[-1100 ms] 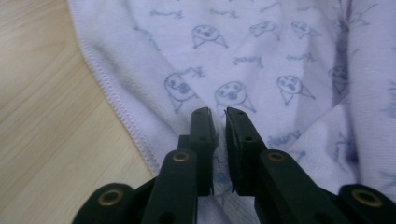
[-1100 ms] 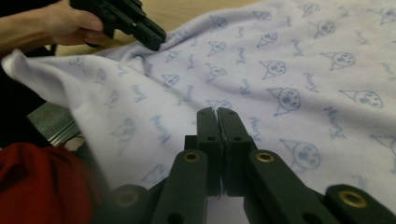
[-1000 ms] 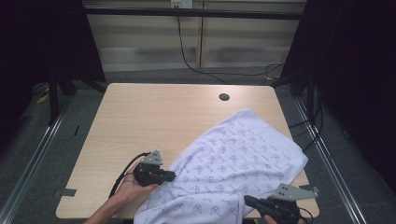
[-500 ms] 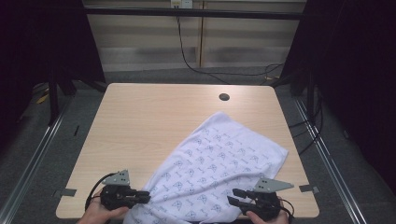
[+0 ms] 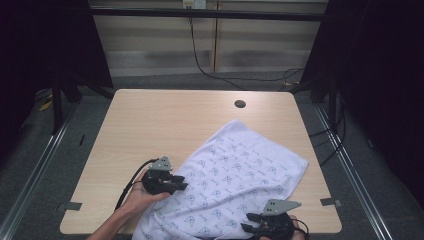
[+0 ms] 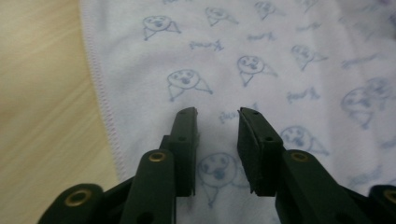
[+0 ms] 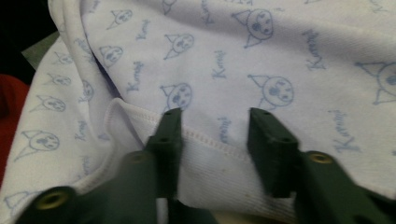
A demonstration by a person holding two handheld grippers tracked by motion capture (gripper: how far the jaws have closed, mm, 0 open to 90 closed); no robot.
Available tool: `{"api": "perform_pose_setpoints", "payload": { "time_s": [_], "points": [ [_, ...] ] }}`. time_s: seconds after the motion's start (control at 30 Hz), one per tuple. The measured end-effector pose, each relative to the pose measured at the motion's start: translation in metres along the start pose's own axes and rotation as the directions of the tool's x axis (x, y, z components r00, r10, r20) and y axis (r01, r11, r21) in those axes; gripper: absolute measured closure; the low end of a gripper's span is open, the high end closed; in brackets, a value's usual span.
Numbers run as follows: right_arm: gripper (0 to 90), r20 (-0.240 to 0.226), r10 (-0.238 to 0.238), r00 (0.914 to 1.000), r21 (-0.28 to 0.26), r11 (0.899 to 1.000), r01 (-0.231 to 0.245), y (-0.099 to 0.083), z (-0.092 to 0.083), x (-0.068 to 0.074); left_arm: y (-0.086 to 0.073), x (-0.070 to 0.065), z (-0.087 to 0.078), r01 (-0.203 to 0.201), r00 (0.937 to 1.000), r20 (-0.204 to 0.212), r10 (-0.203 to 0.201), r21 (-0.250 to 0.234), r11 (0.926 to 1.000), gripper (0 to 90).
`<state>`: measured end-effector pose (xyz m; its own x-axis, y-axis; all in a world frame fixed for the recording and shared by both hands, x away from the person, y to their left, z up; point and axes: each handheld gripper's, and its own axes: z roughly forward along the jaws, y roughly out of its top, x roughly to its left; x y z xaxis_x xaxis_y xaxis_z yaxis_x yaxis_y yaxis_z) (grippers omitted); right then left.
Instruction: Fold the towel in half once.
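Observation:
A white cloth (image 5: 235, 175) printed with small blue faces lies spread over the right front of the wooden table (image 5: 165, 120), one corner pointing away from me. My left gripper (image 5: 183, 185) hovers over the cloth's left stitched edge (image 6: 100, 93). Its jaws have just been opening, and my left gripper (image 6: 217, 112) now stands open with nothing between them, printed cloth lying beneath. My right gripper (image 5: 248, 223) sits at the cloth's front edge. Its jaws have just been closing, and my right gripper (image 7: 215, 114) is still open, a folded hem (image 7: 205, 140) running across the gap, unpressed.
A round cable hole (image 5: 240, 104) sits near the table's far edge. Bare wood lies to the left of the cloth and behind it. Dark floor and black frames surround the table, and a cable (image 5: 200, 50) hangs behind it.
The cloth was pulled left and toward me, then laid flat. My left gripper went from the front left corner up onto the cloth's left edge. Both grippers let go of the cloth.

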<state>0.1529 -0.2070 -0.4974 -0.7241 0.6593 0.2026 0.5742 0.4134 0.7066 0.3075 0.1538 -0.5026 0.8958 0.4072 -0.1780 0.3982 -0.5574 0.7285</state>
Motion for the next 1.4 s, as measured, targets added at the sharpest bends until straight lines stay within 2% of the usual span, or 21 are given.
{"api": "perform_pose_setpoints", "payload": {
  "time_s": [0.03, 0.1, 0.3, 0.37, 0.43, 0.5, 0.63, 0.67, 0.7, 0.73, 0.8, 0.9, 0.93, 1.03, 1.1, 1.2, 1.27, 1.3, 1.33, 1.37, 1.4],
  "points": [
    [74.7, 0.0, 0.0, 1.0, 0.0, 1.0, 0.0, 0.0, 0.0, 0.0, -0.001, -0.001, -0.002, -0.019, 0.9997, -0.019, 0.019, 0.003, 0.9998, 68.2],
    [90.0, 0.019, -0.006, 0.9998, -0.014, 1.0, 0.006, 0.0, -0.003, -0.001, -0.005, 0.002, -0.007, -0.012, 0.9988, -0.048, 0.013, 0.009, 0.9999, 70.2],
    [90.0, 0.074, 0.026, 0.9969, -0.109, 0.994, -0.018, 0.006, -0.022, -0.018, -0.03, 0.012, -0.034, 0.068, 0.9954, -0.065, -0.07, -0.029, 0.9972, 73.4],
    [90.0, 0.094, 0.069, 0.9932, -0.119, 0.991, -0.058, 0.004, -0.021, -0.026, -0.041, 0.011, -0.046, 0.098, 0.9918, -0.077, -0.102, -0.044, 0.9942, 73.3],
    [71.8, 0.09, 0.091, 0.9917, -0.101, 0.991, -0.082, 0.005, -0.014, -0.032, -0.05, 0.011, -0.054, 0.138, 0.9883, -0.058, -0.141, -0.06, 0.9887, 70.2],
    [57.0, 0.083, 0.091, 0.9924, -0.068, 0.994, -0.085, 0.012, 0.001, -0.038, -0.054, 0.009, -0.058, 0.143, 0.9871, -0.062, -0.148, -0.067, 0.9874, 68.7],
    [52.5, 0.095, 0.073, 0.9928, -0.043, 0.997, -0.069, 0.02, 0.013, -0.041, -0.053, 0.009, -0.057, 0.149, 0.986, -0.066, -0.154, -0.064, 0.9867, 67.6],
    [57.5, 0.103, 0.06, 0.9929, -0.04, 0.998, -0.056, 0.024, 0.016, -0.042, -0.053, 0.01, -0.057, 0.151, 0.9857, -0.065, -0.156, -0.066, 0.9863, 67.7],
    [72.9, 0.144, 0.026, 0.9893, -0.026, 0.999, -0.022, 0.029, 0.021, -0.045, -0.053, 0.011, -0.057, 0.155, 0.985, -0.066, -0.16, -0.071, 0.9854, 69.0],
    [72.9, 0.144, 0.026, 0.9893, -0.026, 0.999, -0.022, 0.029, 0.021, -0.045, -0.052, 0.013, -0.056, 0.155, 0.9844, -0.072, -0.161, -0.076, 0.985, 69.0],
    [88.1, 0.16, 0.025, 0.9868, -0.031, 0.999, -0.02, 0.037, 0.027, -0.057, -0.049, 0.016, -0.053, 0.155, 0.9835, -0.081, -0.161, -0.077, 0.9849, 69.5],
    [90.0, 0.17, 0.034, 0.9849, -0.028, 0.999, -0.03, 0.043, 0.031, -0.065, -0.041, 0.022, -0.045, 0.169, 0.9794, -0.096, -0.177, -0.086, 0.9819, 68.9],
    [90.0, 0.208, 0.014, 0.978, -0.015, 1.0, -0.011, 0.052, 0.036, -0.074, -0.038, 0.025, -0.042, 0.17, 0.9784, -0.104, -0.179, -0.088, 0.9815, 68.9],
    [90.0, 0.24, 0.055, 0.9691, -0.043, 0.998, -0.046, 0.058, 0.038, -0.09, -0.033, 0.031, -0.038, 0.205, 0.9726, -0.092, -0.214, -0.098, 0.9739, 66.1],
    [90.0, 0.283, 0.081, 0.9557, -0.083, 0.995, -0.059, 0.059, 0.029, -0.097, -0.033, 0.03, -0.038, 0.195, 0.9728, -0.108, -0.205, -0.095, 0.9761, 66.0],
    [90.0, 0.289, 0.141, 0.947, -0.155, 0.983, -0.099, 0.052, 0.004, -0.101, -0.036, 0.024, -0.042, 0.178, 0.9745, -0.123, -0.188, -0.083, 0.9805, 64.5],
    [90.0, 0.255, 0.162, 0.9534, -0.186, 0.976, -0.116, 0.049, -0.004, -0.097, -0.042, 0.022, -0.046, 0.2, 0.9723, -0.105, -0.209, -0.093, 0.9755, 64.2],
    [84.9, 0.176, 0.134, 0.9752, -0.178, 0.979, -0.103, 0.042, -0.009, -0.074, -0.043, 0.02, -0.049, 0.198, 0.9727, -0.107, -0.206, -0.08, 0.977, 64.3],
    [84.9, 0.176, 0.134, 0.9752, -0.178, 0.979, -0.103, 0.042, -0.009, -0.074, -0.044, 0.017, -0.051, 0.187, 0.9735, -0.121, -0.194, -0.07, 0.9799, 64.3],
    [77.8, 0.101, 0.097, 0.9901, -0.141, 0.987, -0.082, 0.036, -0.004, -0.046, -0.047, 0.015, -0.053, 0.179, 0.9738, -0.129, -0.187, -0.071, 0.9813, 64.2],
    [75.5, 0.047, 0.081, 0.9956, -0.125, 0.989, -0.075, 0.033, 0.001, -0.032, -0.049, 0.012, -0.055, 0.184, 0.9719, -0.134, -0.193, -0.079, 0.9797, 64.2]
  ]
}}
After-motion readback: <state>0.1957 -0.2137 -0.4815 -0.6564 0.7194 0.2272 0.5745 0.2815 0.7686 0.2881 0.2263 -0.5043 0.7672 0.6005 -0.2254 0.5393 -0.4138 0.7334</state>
